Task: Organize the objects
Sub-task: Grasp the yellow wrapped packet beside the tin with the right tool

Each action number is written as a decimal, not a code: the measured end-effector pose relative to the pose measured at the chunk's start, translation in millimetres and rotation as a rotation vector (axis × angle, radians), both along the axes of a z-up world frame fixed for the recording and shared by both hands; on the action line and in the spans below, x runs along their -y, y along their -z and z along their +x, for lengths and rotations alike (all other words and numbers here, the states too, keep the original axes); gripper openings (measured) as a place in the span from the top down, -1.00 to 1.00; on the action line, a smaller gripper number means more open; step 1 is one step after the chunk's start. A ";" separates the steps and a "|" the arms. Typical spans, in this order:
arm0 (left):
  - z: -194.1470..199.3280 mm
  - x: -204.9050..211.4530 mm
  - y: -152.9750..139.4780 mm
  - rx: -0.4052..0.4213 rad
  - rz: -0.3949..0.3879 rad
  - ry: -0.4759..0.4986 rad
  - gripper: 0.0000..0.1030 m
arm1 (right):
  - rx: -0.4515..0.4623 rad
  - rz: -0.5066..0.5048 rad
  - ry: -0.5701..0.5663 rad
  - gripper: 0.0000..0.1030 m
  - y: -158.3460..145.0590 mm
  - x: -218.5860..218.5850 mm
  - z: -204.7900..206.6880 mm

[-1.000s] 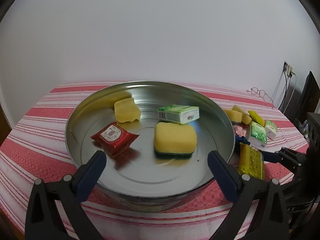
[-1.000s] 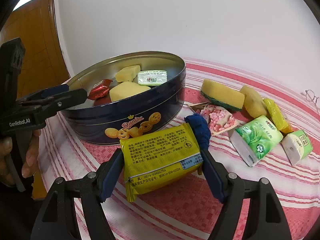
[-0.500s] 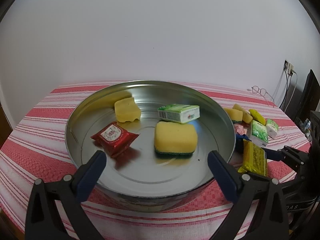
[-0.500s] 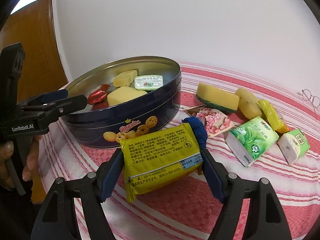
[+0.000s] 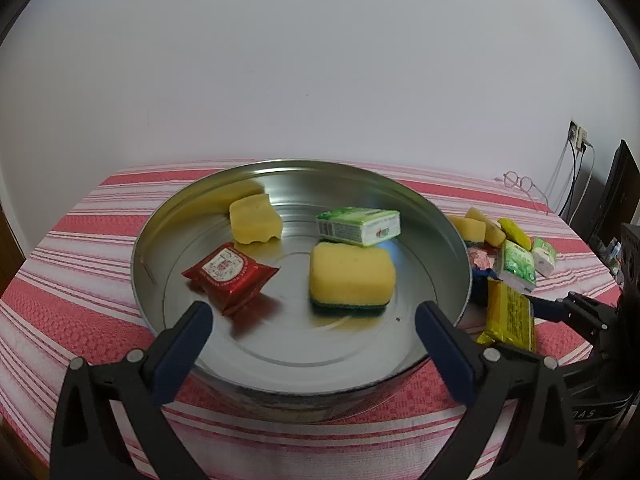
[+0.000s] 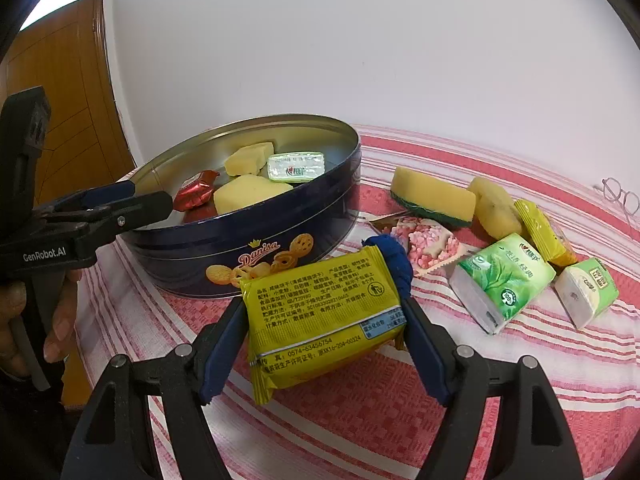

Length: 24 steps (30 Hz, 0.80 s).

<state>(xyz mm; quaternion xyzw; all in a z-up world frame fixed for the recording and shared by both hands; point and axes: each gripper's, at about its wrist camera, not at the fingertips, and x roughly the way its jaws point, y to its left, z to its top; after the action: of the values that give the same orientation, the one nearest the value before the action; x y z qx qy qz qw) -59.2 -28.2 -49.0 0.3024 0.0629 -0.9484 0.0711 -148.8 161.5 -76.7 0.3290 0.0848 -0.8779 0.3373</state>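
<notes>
Two grippers: right gripper (image 6: 324, 320) clamps yellow biscuit packet (image 6: 320, 316) beside tin (image 6: 256, 248), across its short sides; likely light, crinkly, crushable; left gripper (image 5: 312, 320) gapes empty over tin

**Tin at the left, loose items at its right**

The tin (image 6: 256, 236) is set on the tablecloth (image 6: 360, 412); four things are held in it: a snack packet (image 5: 230, 276) at the front left, a sponge piece (image 5: 255, 224) behind that, a scrub sponge (image 5: 351, 278) at the front right, and a tissue pack (image 5: 358, 226) behind it. To the right of the tin, a second scrub sponge (image 6: 432, 196), a candy wrapper (image 6: 426, 240), two more tissue packs (image 6: 502, 280) and other small items are laid close together on the cloth; a biscuit packet (image 6: 324, 316) is found in front of the tin, near the candy wrapper; a pair of glasses (image 6: 620, 196) is placed far right, behind the rest.
</notes>
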 end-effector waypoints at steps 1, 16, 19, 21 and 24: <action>-0.4 -0.1 0.2 0.002 -0.002 0.000 -0.99 | 0.000 -0.001 0.000 -0.51 -0.1 -0.3 -0.3; -3.9 -14.1 -15.3 -0.047 -0.018 0.021 -0.99 | -0.097 -0.061 0.073 -0.51 -12.4 -21.4 12.7; -6.8 -28.4 -20.4 -0.064 -0.021 0.053 -0.99 | -0.123 -0.117 0.146 -0.51 -23.9 -47.4 15.0; -10.2 -42.2 -22.7 -0.066 -0.031 0.083 -0.99 | -0.153 -0.131 0.230 -0.51 -32.1 -68.9 12.8; -16.8 -68.4 -26.9 -0.077 -0.044 0.150 -0.99 | -0.175 -0.107 0.372 -0.51 -37.5 -96.7 3.5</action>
<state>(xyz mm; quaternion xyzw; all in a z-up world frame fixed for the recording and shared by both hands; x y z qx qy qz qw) -76.0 40.3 -22.1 0.2679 0.0219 -0.9632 0.0038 -145.3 258.2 -39.2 0.2431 0.0048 -0.9536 0.1777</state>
